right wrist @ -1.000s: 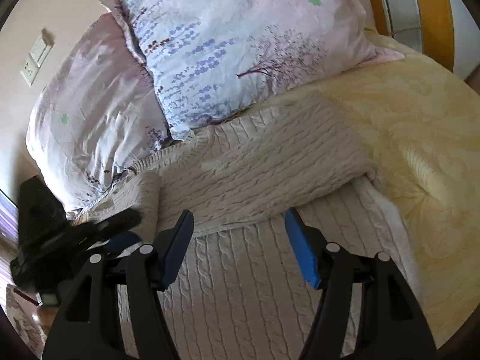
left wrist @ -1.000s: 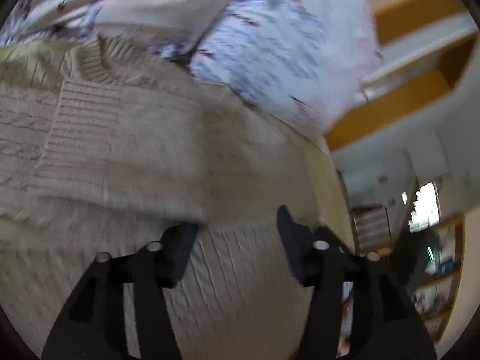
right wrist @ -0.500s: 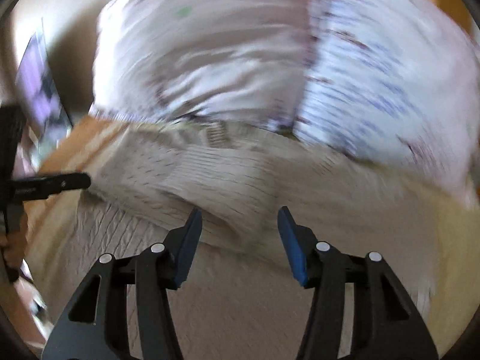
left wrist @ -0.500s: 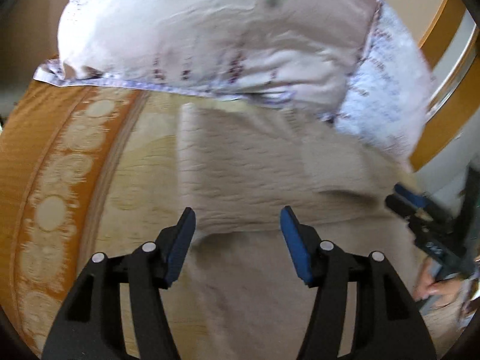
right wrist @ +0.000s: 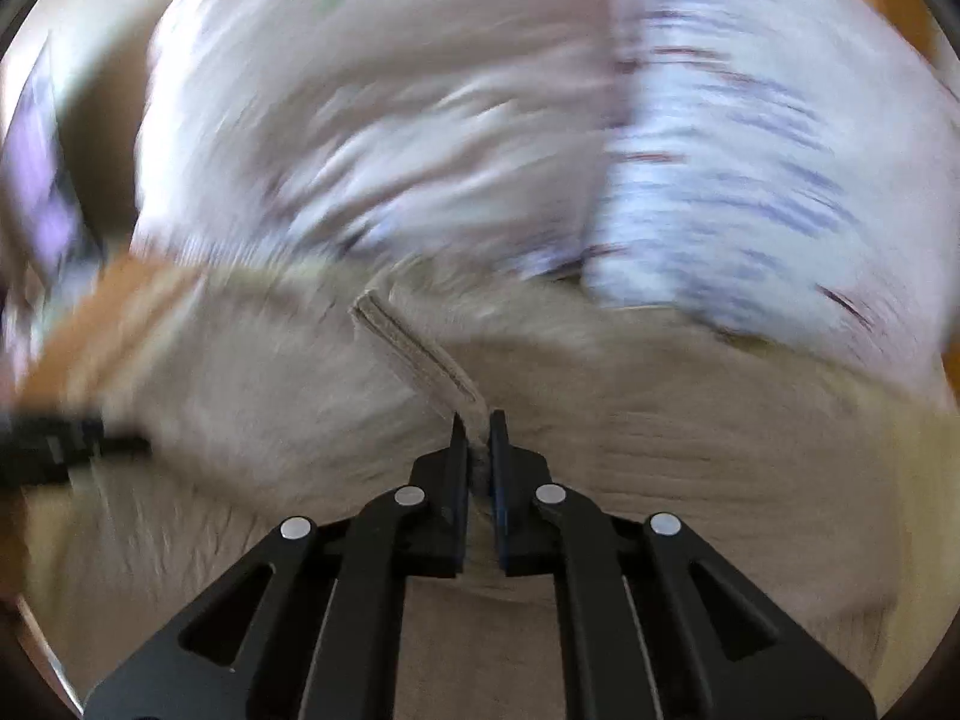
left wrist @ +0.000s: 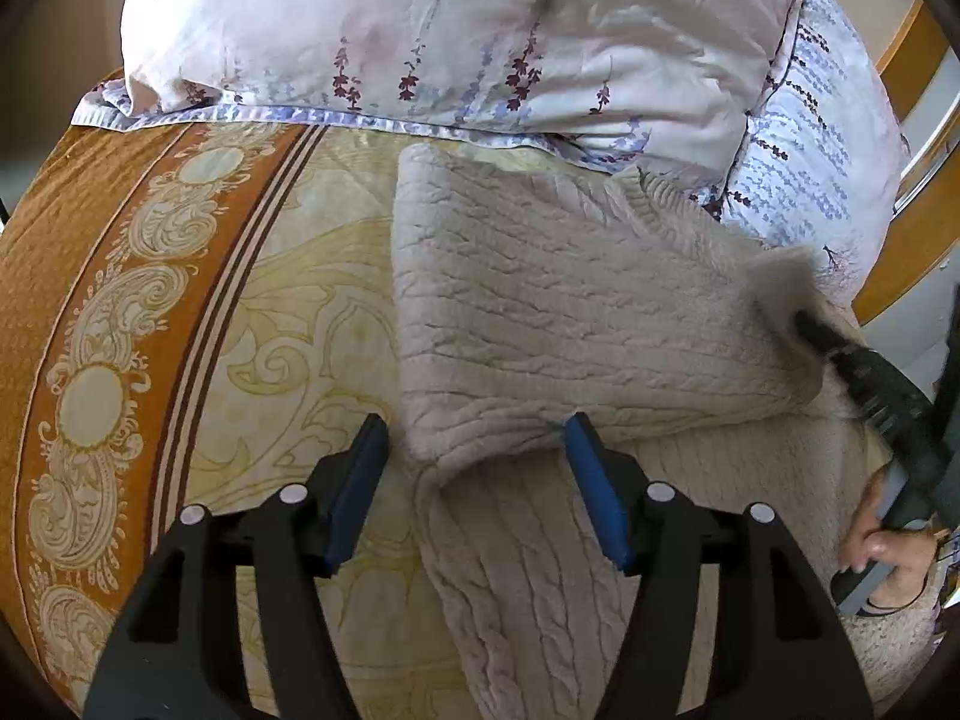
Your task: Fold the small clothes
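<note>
On the bed (left wrist: pixel 180 312), below the pillows (left wrist: pixel 480 30), lies the cable-knit sweater (left wrist: pixel 570 312), partly folded. Right tool (right wrist: pixel 478 420) is clenched on a sweater edge, apparently mid-fold; left tool (left wrist: pixel 474 438) is released, poised over the near fold, which likely needs pinching next.

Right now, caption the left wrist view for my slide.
Open left gripper hovers at the folded cable-knit sweater below floral pillows.

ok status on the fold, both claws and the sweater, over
Left claw open, straddling the sweater fold edge. Right claw shut on a sweater edge, view blurred. Pillows butt against the collar end.
</note>
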The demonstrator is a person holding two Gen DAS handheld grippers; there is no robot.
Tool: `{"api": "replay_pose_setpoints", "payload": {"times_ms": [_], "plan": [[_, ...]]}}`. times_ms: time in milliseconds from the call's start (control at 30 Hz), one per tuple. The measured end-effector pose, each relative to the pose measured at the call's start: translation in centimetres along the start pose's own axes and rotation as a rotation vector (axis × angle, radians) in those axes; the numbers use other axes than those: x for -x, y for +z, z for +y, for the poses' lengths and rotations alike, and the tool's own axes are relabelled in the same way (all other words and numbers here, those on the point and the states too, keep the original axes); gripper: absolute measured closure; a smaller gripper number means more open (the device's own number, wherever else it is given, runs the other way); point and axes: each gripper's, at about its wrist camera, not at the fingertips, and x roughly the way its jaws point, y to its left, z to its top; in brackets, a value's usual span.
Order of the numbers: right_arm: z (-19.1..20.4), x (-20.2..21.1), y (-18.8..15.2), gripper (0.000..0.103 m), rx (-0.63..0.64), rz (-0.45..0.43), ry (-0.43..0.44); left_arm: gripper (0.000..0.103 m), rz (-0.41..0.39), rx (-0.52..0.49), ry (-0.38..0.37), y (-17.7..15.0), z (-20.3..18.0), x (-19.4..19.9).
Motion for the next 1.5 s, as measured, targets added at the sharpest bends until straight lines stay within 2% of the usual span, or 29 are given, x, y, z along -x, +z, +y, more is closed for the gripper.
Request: {"api": "replay_pose_setpoints", "payload": {"times_ms": [33, 67, 133, 233, 267, 367, 500, 533, 600, 633, 733, 800, 867, 967, 1100, 1133, 1200, 1267, 1333, 1400, 1500], "plan": [[-1.8, 0.8, 0.1, 0.096, -0.086, -0.024, 0.005, 0.039, -0.001, 0.0, -0.002, 0.0, 0.0, 0.1], [-4.8, 1.8, -0.2, 0.096, -0.231, -0.037, 0.013, 0.038, -0.003, 0.0, -0.005, 0.1, -0.2, -0.1], [-8.9, 2.1, -1.4, 0.094, -0.412, 0.007, 0.033, 0.037, -0.006, 0.001, -0.011, 0.0, -0.1, 0.0], [-13.0, 1.3, -3.5, 0.074, -0.576, 0.103, 0.096, 0.036, -0.006, -0.003, -0.016, -0.1, -0.2, 0.0], [-14.5, 1.3, -4.4, 0.068, -0.64, 0.116, 0.147, 0.035, -0.005, -0.003, -0.019, -0.1, -0.1, 0.1], [-17.5, 0.8, -6.0, 0.064, -0.798, 0.131, 0.323, 0.034, -0.001, -0.004, -0.031, -0.6, -0.1, 0.4], [-19.3, -0.2, -6.6, 0.065, -0.904, 0.143, 0.401, 0.034, 0.009, 0.007, -0.065, -1.4, 0.3, 1.0], [-19.2, -0.6, -6.5, 0.065, -0.906, 0.141, 0.399, 0.034, 0.011, 0.01, -0.072, -1.7, 0.4, 1.1], [-19.1, -0.7, -5.9, 0.083, -0.885, 0.113, 0.359, 0.034, 0.013, 0.015, -0.078, -2.0, 0.5, 1.4], [-19.0, -0.9, -5.5, 0.095, -0.863, 0.105, 0.335, 0.034, 0.014, 0.016, -0.081, -2.2, 0.5, 1.5], [-18.8, -0.1, -4.9, 0.095, -0.805, 0.05, 0.303, 0.035, 0.01, 0.011, -0.094, -2.9, 0.5, 1.9], [-18.3, 0.9, -4.3, 0.095, -0.741, 0.0, 0.251, 0.037, 0.005, 0.008, -0.103, -3.3, 0.4, 2.1], [-18.5, 1.2, -4.2, 0.095, -0.735, -0.017, 0.213, 0.037, -0.001, 0.007, -0.121, -3.9, 0.4, 2.4], [-19.2, 0.7, -4.7, 0.095, -0.753, 0.005, 0.185, 0.038, 0.0, 0.003, -0.149, -4.6, 0.2, 2.8], [-19.2, 0.0, -5.3, 0.095, -0.744, 0.095, 0.149, 0.038, 0.005, 0.005, -0.182, -5.7, -0.1, 3.3], [-19.1, 0.4, -5.4, 0.092, -0.73, 0.099, 0.139, 0.038, 0.006, 0.006, -0.198, -6.2, -0.2, 3.5], [-19.0, 2.1, -5.5, 0.077, -0.686, 0.099, 0.097, 0.038, 0.005, 0.006, -0.227, -7.1, -0.3, 4.0], [-19.0, 4.0, -6.1, 0.051, -0.656, 0.07, 0.095, 0.038, 0.003, 0.007, -0.245, -7.9, -0.4, 4.4], [-19.3, 6.1, -7.2, 0.047, -0.627, 0.043, 0.086, 0.038, 0.0, 0.014, -0.26, -8.9, -0.4, 4.7], [-19.8, 7.9, -8.7, 0.046, -0.614, 0.044, 0.093, 0.038, 0.007, 0.027, -0.281, -9.6, -0.3, 4.7], [-21.3, 9.9, -11.4, 0.047, -0.629, 0.062, 0.113, 0.046, 0.009, 0.047, -0.321, -11.0, 0.0, 5.0]]}}
